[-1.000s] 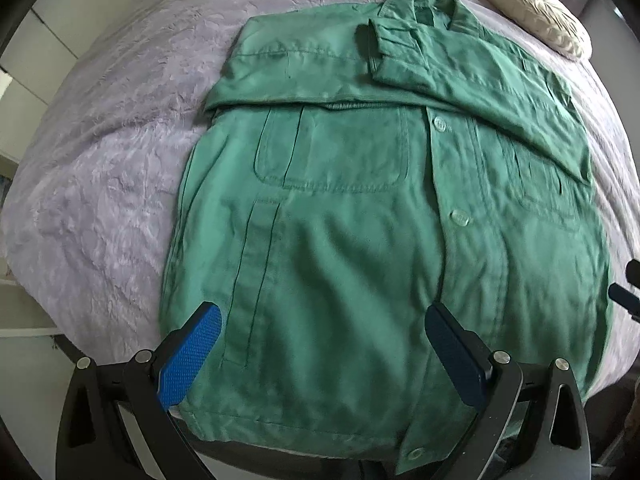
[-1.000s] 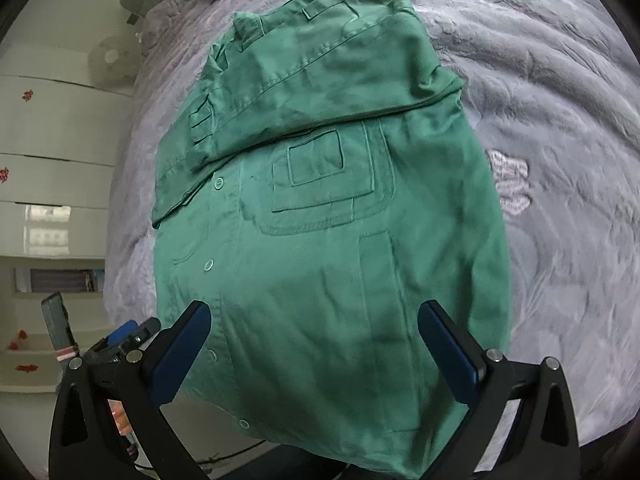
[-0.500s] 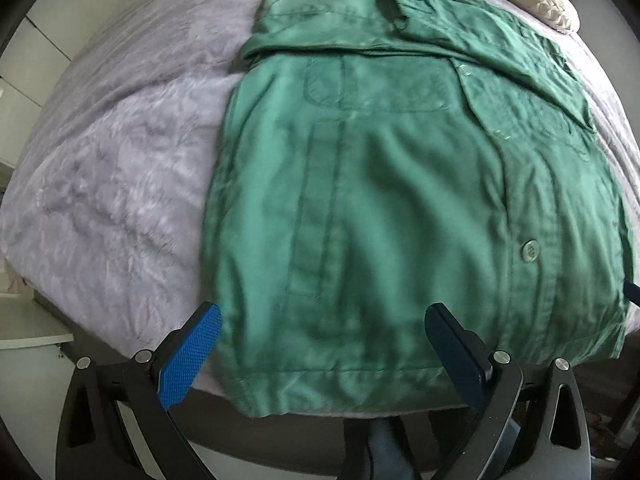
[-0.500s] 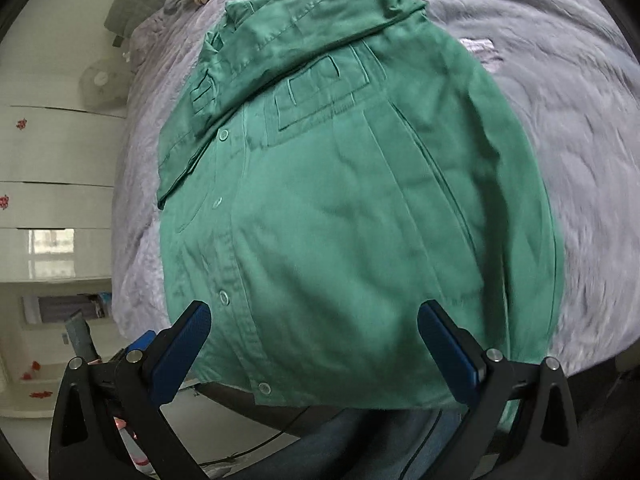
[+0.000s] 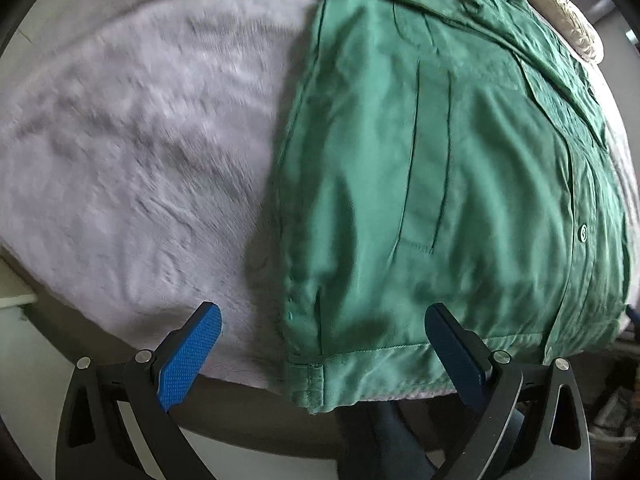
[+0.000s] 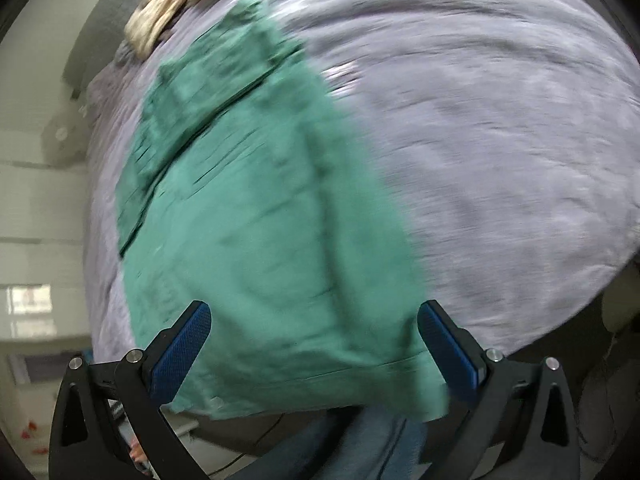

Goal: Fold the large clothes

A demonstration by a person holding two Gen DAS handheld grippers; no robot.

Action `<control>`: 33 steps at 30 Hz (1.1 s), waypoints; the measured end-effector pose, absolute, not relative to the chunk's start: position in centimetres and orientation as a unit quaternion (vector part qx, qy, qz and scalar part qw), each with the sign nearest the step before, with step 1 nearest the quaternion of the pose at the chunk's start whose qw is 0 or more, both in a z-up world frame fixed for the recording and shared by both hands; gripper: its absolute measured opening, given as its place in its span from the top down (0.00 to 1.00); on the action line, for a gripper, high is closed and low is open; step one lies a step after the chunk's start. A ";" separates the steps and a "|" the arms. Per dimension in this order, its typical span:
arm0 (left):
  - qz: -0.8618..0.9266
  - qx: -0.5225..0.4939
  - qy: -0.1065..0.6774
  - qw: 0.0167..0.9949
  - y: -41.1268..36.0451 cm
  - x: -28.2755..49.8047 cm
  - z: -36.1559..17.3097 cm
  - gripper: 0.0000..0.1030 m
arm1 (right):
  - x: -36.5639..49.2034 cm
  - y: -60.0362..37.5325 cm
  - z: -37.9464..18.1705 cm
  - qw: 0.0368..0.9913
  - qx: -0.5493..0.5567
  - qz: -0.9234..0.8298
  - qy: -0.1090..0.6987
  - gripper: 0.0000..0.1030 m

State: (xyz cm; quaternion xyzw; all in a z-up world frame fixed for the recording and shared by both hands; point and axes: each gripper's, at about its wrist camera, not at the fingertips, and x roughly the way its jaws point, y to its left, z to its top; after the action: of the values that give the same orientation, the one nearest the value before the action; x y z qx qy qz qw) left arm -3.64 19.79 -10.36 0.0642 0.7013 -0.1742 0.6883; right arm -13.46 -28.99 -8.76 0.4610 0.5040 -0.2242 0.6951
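A green shirt (image 5: 440, 184) lies flat on a bed (image 5: 132, 152) covered in pale lilac fabric, its hem at the near edge of the mattress. In the left wrist view the shirt fills the right half of the frame; its lower left corner hangs a little over the bed's edge. One button (image 5: 583, 233) shows on the placket at the right, and two long vertical seams run down the front. The collar end and the folded sleeves at the top are squeezed into the rim of the fisheye and are hard to read. A cream pillow (image 5: 560, 12) is cut off at the upper right.

The left tool (image 5: 324, 344) is released, its blue pads spread wide: one pad over bare bedding, the other over the shirt near the hem. Whether either pad touches the cloth cannot be told.

The right wrist view is heavily blurred. The shirt (image 6: 260, 240) shows only as a green mass on the lilac bed (image 6: 500, 140); pockets, buttons and seams cannot be made out. The right tool (image 6: 314, 348) is also released, both pads straddling the hem end of the shirt with nothing between them gripped. Below the bed's edge, blue trousers (image 6: 360, 444) of the person are partly in view.
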 end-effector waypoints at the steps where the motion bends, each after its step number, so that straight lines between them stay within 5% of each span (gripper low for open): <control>1: -0.176 0.052 0.709 0.681 20.1 -3.6 -11.0 0.01 | -14.0 -29.5 -9.2 0.693 0.460 -0.233 0.505 0.00; 7: -0.217 0.024 0.728 0.650 20.4 -4.2 -12.2 0.01 | -16.1 -29.4 -14.1 0.643 0.525 -0.168 0.531 0.00; 14: -0.250 0.028 0.741 0.622 18.8 -5.5 -12.9 0.01 | -13.4 -26.7 -12.9 0.651 0.624 -0.009 0.432 0.00; 22: -0.235 0.049 0.745 0.623 17.3 -7.8 -13.9 0.01 | -13.1 -26.2 -14.3 0.635 0.620 -0.047 0.459 0.02; 24: -0.228 0.060 0.739 0.632 16.5 -7.9 -14.2 0.11 | -13.7 -26.2 -14.4 0.631 0.619 -0.070 0.463 0.11; 25: -0.225 0.065 0.735 0.637 16.0 -8.0 -14.1 0.16 | -14.0 -26.2 -14.5 0.627 0.615 -0.083 0.470 0.29; 26: -0.224 0.067 0.731 0.641 16.0 -8.2 -13.9 0.29 | -14.2 -26.1 -14.6 0.625 0.608 -0.098 0.480 0.53; 27: -0.222 0.066 0.728 0.646 16.0 -8.2 -13.5 0.48 | -14.8 -26.3 -14.6 0.624 0.598 -0.112 0.490 0.64; 28: -0.223 0.059 0.727 0.647 16.0 -8.0 -13.1 0.56 | -15.0 -26.3 -14.5 0.626 0.600 -0.111 0.486 0.82; 30: -0.242 0.017 0.725 0.645 16.5 -8.0 -11.9 0.71 | -15.7 -26.4 -13.7 0.635 0.613 -0.102 0.458 0.87; 33: -0.267 -0.019 0.715 0.646 16.5 -8.0 -9.9 0.72 | -16.0 -26.3 -12.4 0.643 0.637 -0.075 0.419 0.88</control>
State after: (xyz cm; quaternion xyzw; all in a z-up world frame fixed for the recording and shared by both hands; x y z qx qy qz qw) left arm -7.99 16.54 -9.85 -0.0185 0.7149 -0.2667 0.6461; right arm -16.00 -26.29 -12.40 0.6370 0.4185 -0.0751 0.6430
